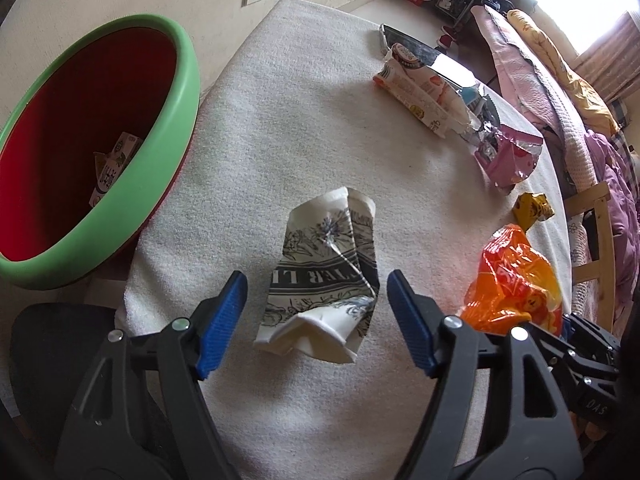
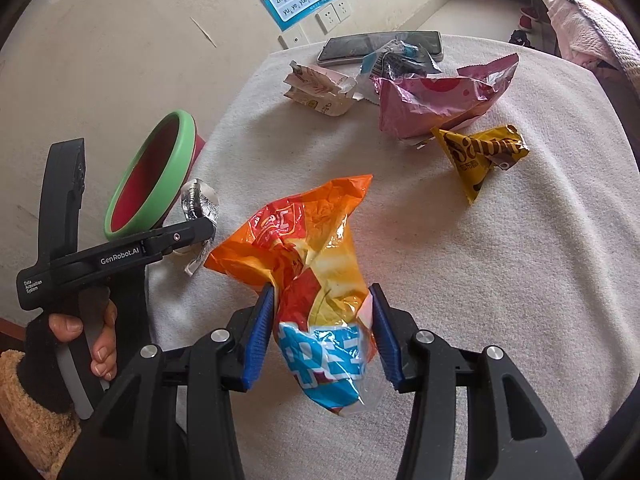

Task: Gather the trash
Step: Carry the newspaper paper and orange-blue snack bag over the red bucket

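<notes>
Blue-padded and black-framed, the left gripper [image 1: 318, 312] is standing spread in the lower middle of the left wrist view, its jaws flanking a crumpled white paper cup with dark print [image 1: 326, 276] without pressing it; the cup is lying on the white towel-covered table [image 1: 304, 128]. At upper left, the red bin with a green rim [image 1: 182, 92] is already holding a small printed carton [image 1: 116, 164], so collecting seems begun. Waiting at right are a cream printed wrapper [image 1: 420, 96], a pink foil bag [image 1: 508, 160] and a small yellow packet [image 1: 534, 208].

Low in the right wrist view, the right gripper [image 2: 322, 330] is pinching a crinkled orange, yellow and blue plastic bag [image 2: 316, 276] above the table. A dark phone [image 2: 380, 46] is lying at the top, probably not trash.
</notes>
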A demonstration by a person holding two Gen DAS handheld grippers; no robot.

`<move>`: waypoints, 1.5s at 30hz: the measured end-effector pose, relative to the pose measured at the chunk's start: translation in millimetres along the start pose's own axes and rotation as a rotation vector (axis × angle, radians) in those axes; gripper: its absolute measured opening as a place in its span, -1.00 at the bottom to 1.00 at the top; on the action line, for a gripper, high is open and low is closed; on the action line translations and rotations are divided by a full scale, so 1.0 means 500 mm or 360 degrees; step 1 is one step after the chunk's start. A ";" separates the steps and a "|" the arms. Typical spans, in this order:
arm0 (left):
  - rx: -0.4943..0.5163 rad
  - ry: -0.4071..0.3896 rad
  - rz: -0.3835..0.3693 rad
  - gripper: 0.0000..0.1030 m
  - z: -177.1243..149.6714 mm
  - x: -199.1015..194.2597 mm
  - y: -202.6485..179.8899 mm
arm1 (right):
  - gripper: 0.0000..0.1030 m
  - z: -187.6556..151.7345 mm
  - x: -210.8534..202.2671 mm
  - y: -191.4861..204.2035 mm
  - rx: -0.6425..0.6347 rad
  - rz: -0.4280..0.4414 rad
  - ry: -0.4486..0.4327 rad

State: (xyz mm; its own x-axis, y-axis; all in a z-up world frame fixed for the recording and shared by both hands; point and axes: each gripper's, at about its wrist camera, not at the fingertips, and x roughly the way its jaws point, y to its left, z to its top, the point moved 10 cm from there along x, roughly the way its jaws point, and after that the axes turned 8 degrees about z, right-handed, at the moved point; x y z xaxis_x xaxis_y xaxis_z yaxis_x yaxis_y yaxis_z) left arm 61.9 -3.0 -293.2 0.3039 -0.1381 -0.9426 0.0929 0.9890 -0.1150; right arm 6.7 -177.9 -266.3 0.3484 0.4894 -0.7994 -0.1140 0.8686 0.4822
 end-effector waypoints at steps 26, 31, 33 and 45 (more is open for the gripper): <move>-0.0099 -0.0194 0.0006 0.05 0.034 -0.086 0.040 | -0.11 0.037 0.019 0.071 -0.0167 0.0032 -0.0005; -0.0136 -0.0224 0.0015 0.05 0.041 -0.100 0.059 | -0.11 0.063 0.019 0.088 -0.0191 0.0044 -0.0036; -0.0152 -0.0235 0.0019 0.04 0.045 -0.105 0.067 | -0.11 0.069 0.021 0.097 -0.0200 0.0051 -0.0041; -0.0195 -0.0240 0.0033 0.05 0.048 -0.108 0.089 | -0.11 0.071 0.032 0.130 -0.0243 0.0080 -0.0028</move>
State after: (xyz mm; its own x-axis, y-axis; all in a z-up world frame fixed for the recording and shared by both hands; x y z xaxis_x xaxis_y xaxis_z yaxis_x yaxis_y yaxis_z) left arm 72.5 47.1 -239.7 0.4441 -0.1148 -0.8886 -0.0284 0.9895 -0.1420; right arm 38.2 -116.5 -235.1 0.3547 0.5323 -0.7686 -0.2714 0.8453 0.4602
